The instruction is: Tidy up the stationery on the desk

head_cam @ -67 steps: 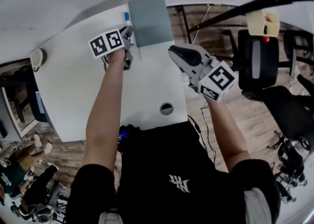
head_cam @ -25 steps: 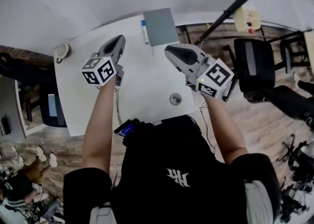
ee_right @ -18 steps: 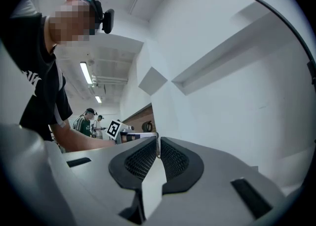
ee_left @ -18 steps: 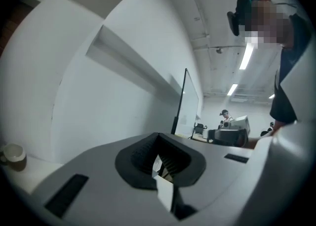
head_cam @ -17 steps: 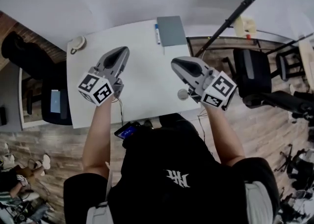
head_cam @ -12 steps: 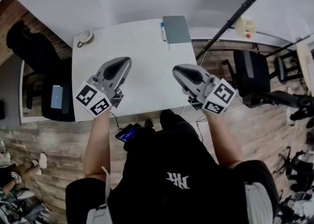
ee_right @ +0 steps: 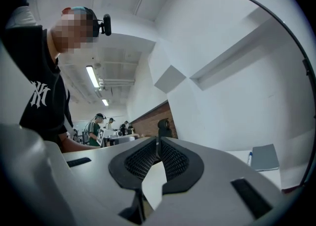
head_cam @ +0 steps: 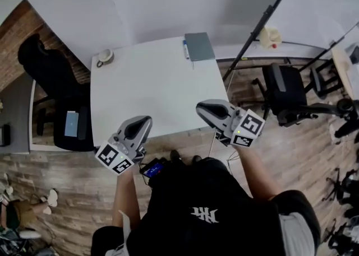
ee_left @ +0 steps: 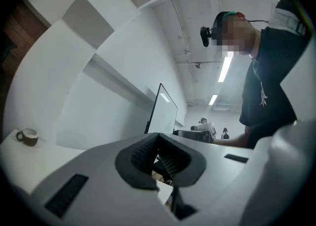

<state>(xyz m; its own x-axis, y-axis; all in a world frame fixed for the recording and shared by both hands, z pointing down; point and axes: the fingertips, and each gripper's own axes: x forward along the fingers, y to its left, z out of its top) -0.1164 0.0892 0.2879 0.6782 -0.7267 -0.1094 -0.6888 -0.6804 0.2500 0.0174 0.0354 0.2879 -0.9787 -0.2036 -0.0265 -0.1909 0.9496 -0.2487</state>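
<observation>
Mug point(head_cam: 105, 56), notebook point(head_cam: 199, 46), pen point(head_cam: 185, 49) on desk point(head_cam: 151, 89)

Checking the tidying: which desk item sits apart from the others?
The mug, alone at the far left corner; the blue pen and grey notebook lie side by side at the far right corner.

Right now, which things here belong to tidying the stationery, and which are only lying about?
For the job:
- notebook, grey, at the far right corner of the desk
- pen, blue-capped, lying beside the notebook

Only lying about:
- cup, at the far left corner
- office chair, right of the desk
- black pole, near that chair
</observation>
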